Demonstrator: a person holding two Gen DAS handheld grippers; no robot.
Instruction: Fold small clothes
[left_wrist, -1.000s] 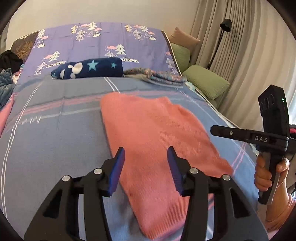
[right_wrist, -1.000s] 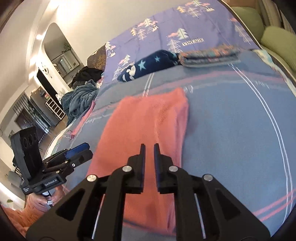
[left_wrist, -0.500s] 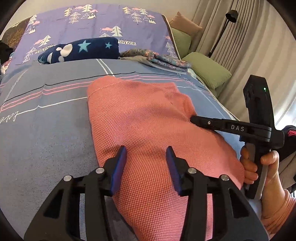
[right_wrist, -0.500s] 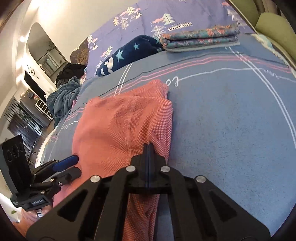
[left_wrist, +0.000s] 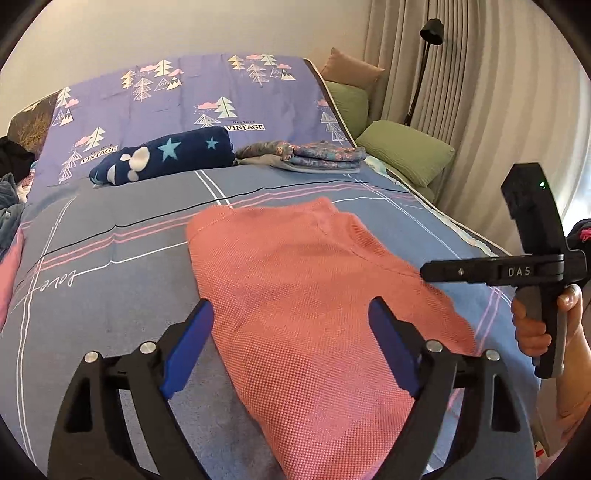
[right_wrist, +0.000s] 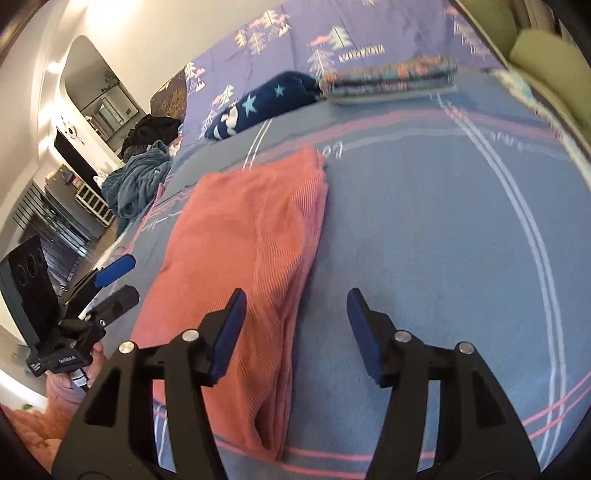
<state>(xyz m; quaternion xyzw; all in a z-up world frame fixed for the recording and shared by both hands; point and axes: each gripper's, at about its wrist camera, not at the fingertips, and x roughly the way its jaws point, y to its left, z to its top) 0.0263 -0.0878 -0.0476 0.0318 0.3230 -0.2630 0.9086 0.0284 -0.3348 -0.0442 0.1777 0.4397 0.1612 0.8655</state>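
Both the left gripper (left_wrist: 291, 339) and right gripper (right_wrist: 295, 328) had fingers apart above the coral garment (left_wrist: 314, 295). Only the right view showed a doorway (right_wrist: 92, 96) at 10 o'clock.

A folded garment (left_wrist: 314, 295) lies mid-bed on the bedspread (left_wrist: 110, 295); behind it, a rolled blanket (left_wrist: 162, 157) sits left of stacked folded clothes (left_wrist: 314, 157), touching them.
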